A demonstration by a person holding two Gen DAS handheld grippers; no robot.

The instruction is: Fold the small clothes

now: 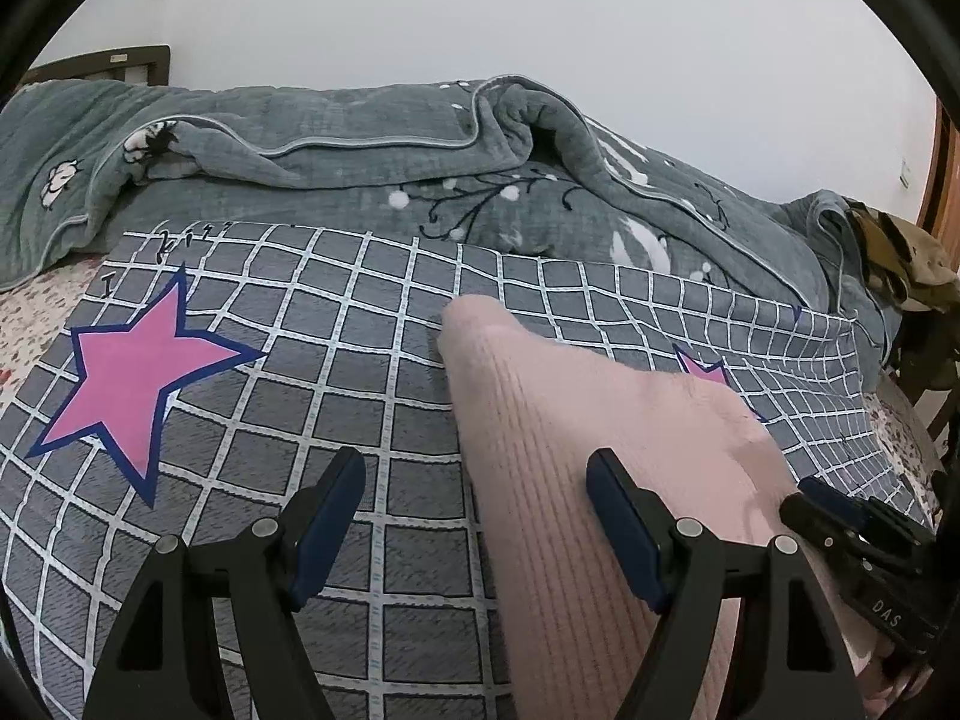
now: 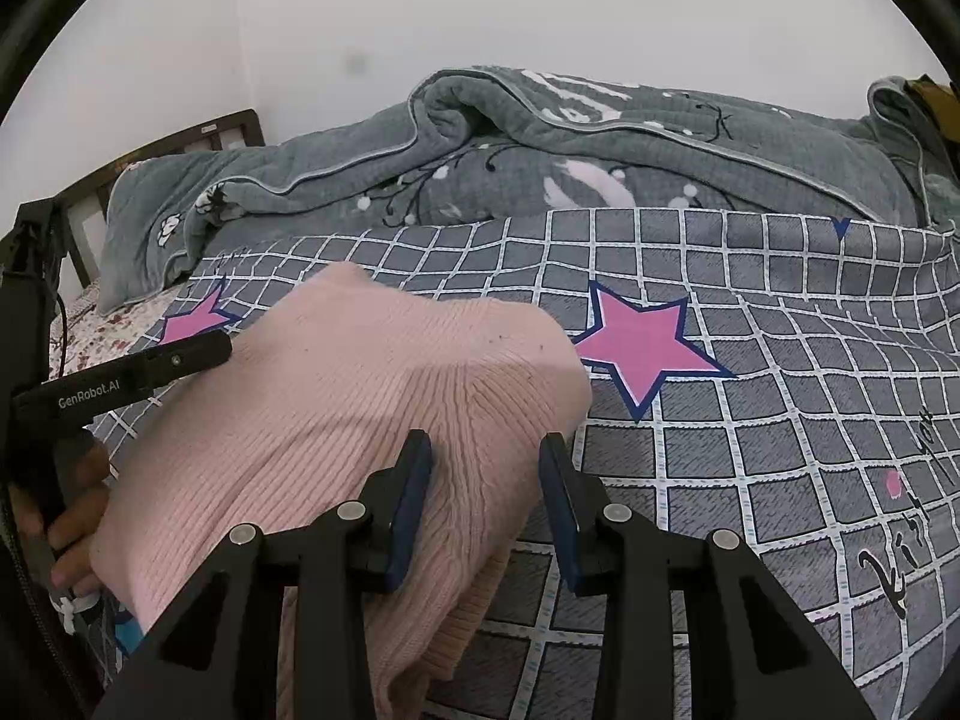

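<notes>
A pink ribbed knit garment (image 1: 576,456) lies folded on the grey checked bedsheet (image 1: 336,372) with pink stars. My left gripper (image 1: 477,483) is open, its jaws wide apart over the garment's left edge. The garment also shows in the right wrist view (image 2: 336,420). My right gripper (image 2: 486,462) is open above the garment's right edge, holding nothing. The right gripper's fingers (image 1: 840,510) show at the right of the left wrist view, and the left gripper's body (image 2: 120,378) at the left of the right wrist view.
A rumpled grey quilt (image 1: 372,156) with flower prints lies along the back of the bed against the white wall. A dark wooden headboard (image 2: 198,135) is at the back left. A floral mattress cover (image 1: 36,312) shows at the sheet's left edge.
</notes>
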